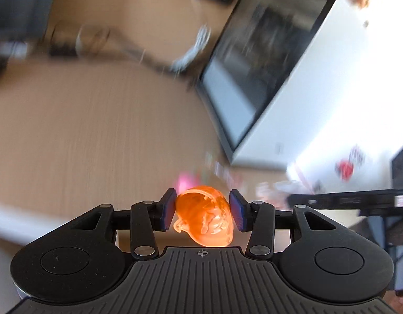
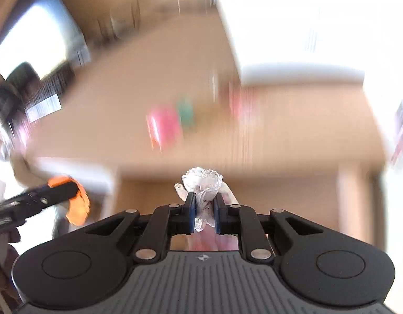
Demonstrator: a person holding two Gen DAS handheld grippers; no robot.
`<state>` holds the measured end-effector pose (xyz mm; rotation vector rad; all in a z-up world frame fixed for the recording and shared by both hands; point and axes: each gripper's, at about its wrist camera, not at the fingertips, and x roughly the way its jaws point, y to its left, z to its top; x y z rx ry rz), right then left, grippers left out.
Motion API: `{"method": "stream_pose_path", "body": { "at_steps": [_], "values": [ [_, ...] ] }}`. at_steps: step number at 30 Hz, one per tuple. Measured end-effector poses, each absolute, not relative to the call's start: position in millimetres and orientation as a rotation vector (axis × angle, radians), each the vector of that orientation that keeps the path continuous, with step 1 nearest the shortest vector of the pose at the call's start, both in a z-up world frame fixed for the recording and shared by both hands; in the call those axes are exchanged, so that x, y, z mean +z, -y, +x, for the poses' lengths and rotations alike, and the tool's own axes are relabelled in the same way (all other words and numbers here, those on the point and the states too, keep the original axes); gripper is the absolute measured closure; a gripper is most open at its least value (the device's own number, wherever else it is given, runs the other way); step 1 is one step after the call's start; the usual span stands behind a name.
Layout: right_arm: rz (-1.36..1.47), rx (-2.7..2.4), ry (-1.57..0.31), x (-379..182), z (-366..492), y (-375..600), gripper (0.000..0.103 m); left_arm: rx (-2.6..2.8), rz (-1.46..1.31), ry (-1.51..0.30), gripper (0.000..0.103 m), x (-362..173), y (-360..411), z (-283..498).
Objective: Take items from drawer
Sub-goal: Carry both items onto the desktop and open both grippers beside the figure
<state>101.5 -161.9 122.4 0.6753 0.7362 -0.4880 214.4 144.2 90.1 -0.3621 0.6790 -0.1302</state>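
Observation:
My left gripper (image 1: 203, 213) is shut on a translucent orange figurine (image 1: 205, 216), held in the air over a wooden tabletop (image 1: 96, 136). My right gripper (image 2: 204, 214) is shut on a clear, colourless figurine (image 2: 202, 181) whose upper part sticks out above the fingertips. At the left edge of the right wrist view the left gripper (image 2: 36, 198) shows with the orange figurine (image 2: 79, 204). The open drawer (image 1: 253, 60) of a white unit lies to the right in the left wrist view, dark inside. Both views are smeared by motion.
Blurred pink and green objects (image 2: 172, 123) lie on the wooden surface ahead of the right gripper. A white unit (image 2: 293, 26) fills the upper right. Glass items and a cable (image 1: 96, 39) sit at the far end of the table. A black device (image 1: 345, 200) lies at the right.

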Motion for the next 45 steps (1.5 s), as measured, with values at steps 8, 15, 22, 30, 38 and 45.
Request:
{"method": "stream_pose_path", "body": {
  "at_steps": [8,15,22,30,38,45],
  "values": [
    [0.552,-0.531,-0.542,154,89,183,0.090,-0.168,-0.358,-0.707,0.054,85,-139,325],
    [0.605,-0.519,-0.635,108,133,209,0.090,-0.100,-0.282,-0.840,0.054,18,-130,379],
    [0.515,-0.504,-0.747,66,177,211,0.090,-0.070,-0.272,-0.908,0.055,-20,-135,395],
    [0.396,-0.512,-0.821,47,194,206,0.089,-0.094,-0.190,-0.872,0.057,-30,-131,391],
    [0.308,-0.532,-0.822,46,196,191,0.070,-0.063,-0.156,-0.829,0.057,-24,-127,384],
    [0.356,-0.564,-0.685,79,165,189,0.050,-0.094,-0.304,-0.688,0.057,14,-145,372]
  ]
}}
